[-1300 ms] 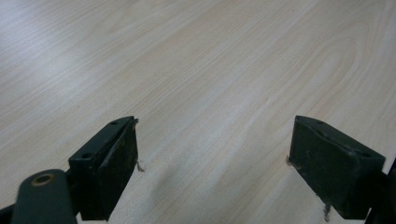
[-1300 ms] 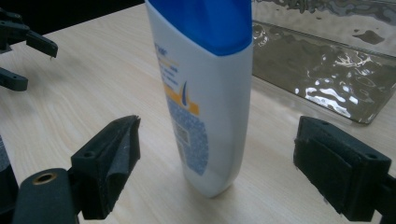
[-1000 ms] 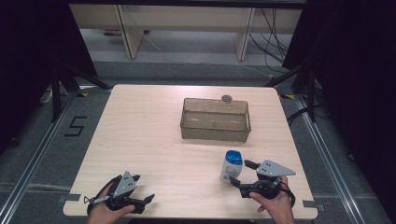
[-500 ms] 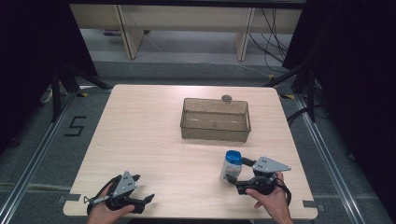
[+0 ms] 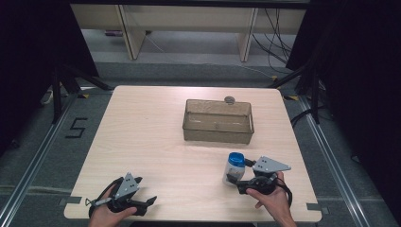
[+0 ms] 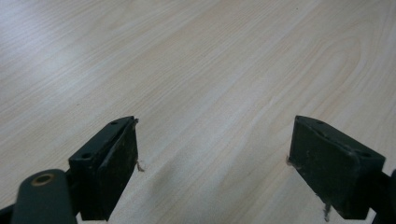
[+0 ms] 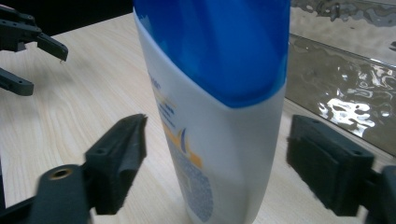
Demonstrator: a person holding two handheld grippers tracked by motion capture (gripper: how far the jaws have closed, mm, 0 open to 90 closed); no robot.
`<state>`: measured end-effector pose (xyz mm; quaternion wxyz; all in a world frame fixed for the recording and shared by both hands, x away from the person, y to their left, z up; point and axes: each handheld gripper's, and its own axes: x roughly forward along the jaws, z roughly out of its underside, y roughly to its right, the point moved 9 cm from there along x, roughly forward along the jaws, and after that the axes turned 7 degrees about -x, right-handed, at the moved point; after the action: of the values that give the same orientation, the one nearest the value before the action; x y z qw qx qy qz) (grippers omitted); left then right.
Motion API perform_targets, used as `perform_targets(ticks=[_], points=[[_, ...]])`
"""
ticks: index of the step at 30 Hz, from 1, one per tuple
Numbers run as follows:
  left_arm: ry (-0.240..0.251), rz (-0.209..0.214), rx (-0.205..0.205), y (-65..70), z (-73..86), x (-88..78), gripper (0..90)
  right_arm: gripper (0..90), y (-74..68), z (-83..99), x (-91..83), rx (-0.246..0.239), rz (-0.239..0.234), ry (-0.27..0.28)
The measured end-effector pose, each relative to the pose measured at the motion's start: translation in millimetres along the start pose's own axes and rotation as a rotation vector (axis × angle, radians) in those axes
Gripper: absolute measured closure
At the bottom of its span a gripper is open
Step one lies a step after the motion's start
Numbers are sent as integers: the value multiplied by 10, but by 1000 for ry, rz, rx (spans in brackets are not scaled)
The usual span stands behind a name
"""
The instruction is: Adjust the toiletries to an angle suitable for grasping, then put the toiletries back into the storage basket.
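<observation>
Item: white plastic bottle with blue cap [image 5: 234, 168], upright on the pale wooden desk [image 5: 151, 137], near its front right edge. Right gripper [image 7: 212, 158]: 2 fingers [image 7: 119, 163] straddle the bottle, have just been closing, gaps remain on both sides, not gripping. Left gripper [image 5: 142, 204]: front left of the desk, well apart from the bottle, fingers [image 6: 112, 163] spread wide over bare wood. Behind the bottle: clear rectangular plastic bin [image 5: 217, 121]; small round grey object [image 5: 230, 100] at its far rim.
</observation>
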<state>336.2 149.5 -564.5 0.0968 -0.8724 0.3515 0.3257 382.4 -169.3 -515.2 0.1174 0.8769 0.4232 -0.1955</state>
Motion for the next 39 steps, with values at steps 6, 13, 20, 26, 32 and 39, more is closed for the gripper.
perform_targets(ticks=[6, 13, 20, 26, 32, 39], points=[[-11, -5, 11, -22, 7, 6, 152, 290, 41, -19, 9, -22, 2, 18], [-8, -2, 8, -17, 6, 6, 152, 311, 44, -33, 20, -13, -6, 33], [-9, -6, 9, -24, 8, -3, 152, 331, 24, -30, 49, -4, -20, 21], [2, 0, 15, -13, -2, -1, 152, 360, 27, -38, 73, -15, -31, 33], [6, -1, 10, -15, -2, -1, 152, 465, -20, -40, 76, -19, -77, 30], [-4, 0, 27, -12, -7, -18, 152, 505, -9, -65, 76, -17, -62, 49]])
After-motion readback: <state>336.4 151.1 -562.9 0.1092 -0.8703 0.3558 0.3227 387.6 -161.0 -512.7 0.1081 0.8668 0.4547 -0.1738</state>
